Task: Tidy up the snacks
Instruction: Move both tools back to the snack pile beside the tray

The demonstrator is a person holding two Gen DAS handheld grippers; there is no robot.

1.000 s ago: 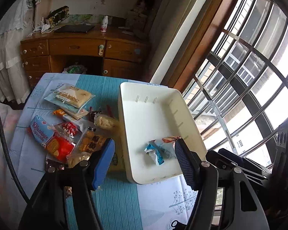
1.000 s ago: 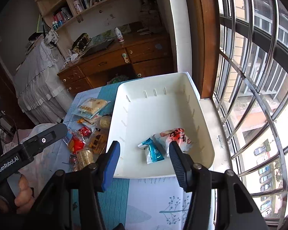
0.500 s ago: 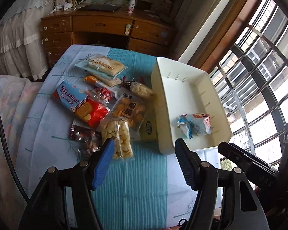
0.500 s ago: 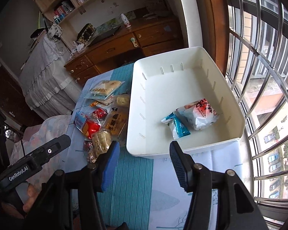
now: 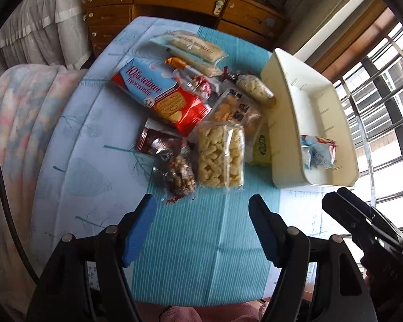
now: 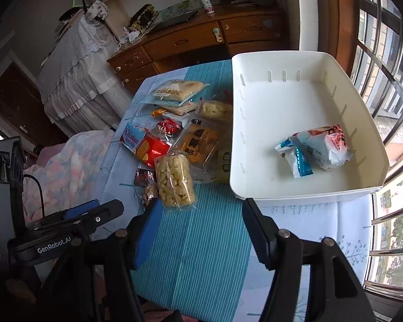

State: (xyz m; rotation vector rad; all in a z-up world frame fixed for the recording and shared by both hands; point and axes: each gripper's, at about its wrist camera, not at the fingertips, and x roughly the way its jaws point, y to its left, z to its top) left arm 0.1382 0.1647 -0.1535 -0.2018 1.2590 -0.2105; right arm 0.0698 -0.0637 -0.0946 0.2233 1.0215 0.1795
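A white bin (image 6: 303, 187) stands on the right of the table and holds two snack packets (image 6: 317, 147); it also shows in the left wrist view (image 5: 287, 145). A pile of snacks lies to its left: a clear pack of puffed snacks (image 5: 220, 158) (image 6: 174, 182), a red and blue biscuit pack (image 5: 161, 96), a nut bag (image 5: 178, 174). My left gripper (image 5: 201, 204) is open and empty, just short of the puffed pack. My right gripper (image 6: 198, 206) is open and empty, before the bin's near left corner.
A blue and white tablecloth (image 5: 196, 236) covers the table. A wooden desk with drawers (image 6: 190, 40) stands behind it. A barred window (image 6: 384, 53) is on the right. A bed with a floral cover (image 5: 16, 123) lies to the left.
Both grippers have pulled back from the bin and swung left toward the snack pile. The left gripper now faces the puffed pack. Both stayed open and empty.
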